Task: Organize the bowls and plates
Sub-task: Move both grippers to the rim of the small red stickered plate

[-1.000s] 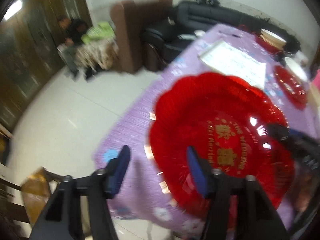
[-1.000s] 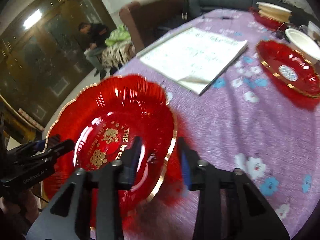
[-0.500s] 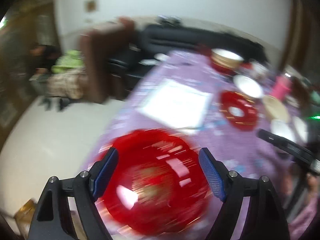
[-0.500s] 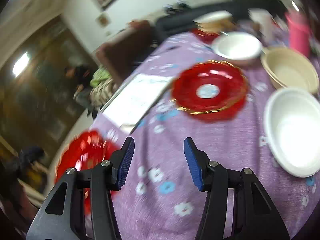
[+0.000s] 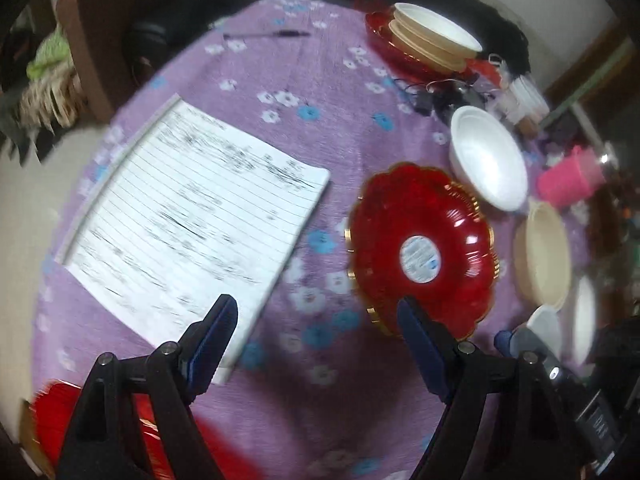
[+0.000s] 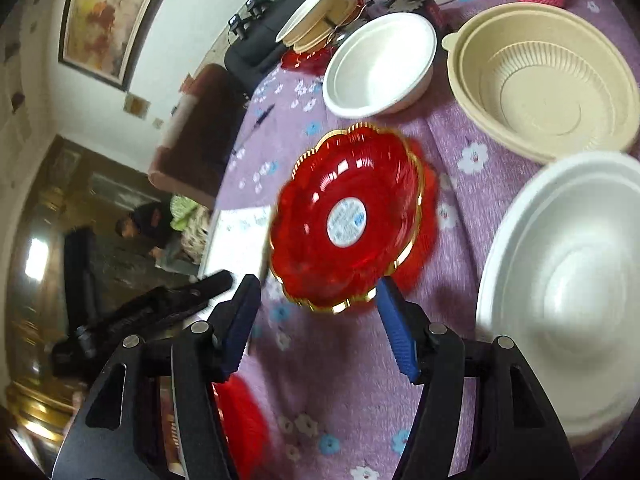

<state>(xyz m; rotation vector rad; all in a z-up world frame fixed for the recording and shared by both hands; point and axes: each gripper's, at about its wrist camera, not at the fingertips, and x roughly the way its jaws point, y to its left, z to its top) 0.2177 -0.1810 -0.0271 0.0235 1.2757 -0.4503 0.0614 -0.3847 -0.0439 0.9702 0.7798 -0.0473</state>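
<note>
Left gripper (image 5: 316, 344): fingers wide apart, nothing between them, only purple flowered tablecloth (image 5: 320, 80) in the gap. Right gripper (image 6: 316, 324): jaws have just been opening, now at a moderate spread, empty too.

Red scalloped plate with the round sticker (image 6: 348, 216) sits just ahead of the right fingertips, its gilt near rim level with the tips but not touched; in the left view it lies ahead of the right-hand finger, which covers a bit of its near edge. Motion blur softens its rim in both views.

Second red plate (image 5: 52, 416): only a sliver shows behind the left-hand finger base in each view, mostly hidden by the gripper frames and cut off by the picture edge. Cannot tell how it lies.

White bowl (image 6: 380, 64) is beyond the sticker plate, beige ribbed bowl (image 6: 544, 80) to the right of it, both fully seen. Another white bowl (image 6: 560, 288) sits right of the right finger, cut by the frame edge.

Far stack of bowls on a red plate (image 5: 432, 36): count unclear. Lined notebook (image 5: 192, 224) ahead of the left finger; writing is blurred and unreadable. Pink cup (image 5: 568, 180) partly cut off at the far right.
</note>
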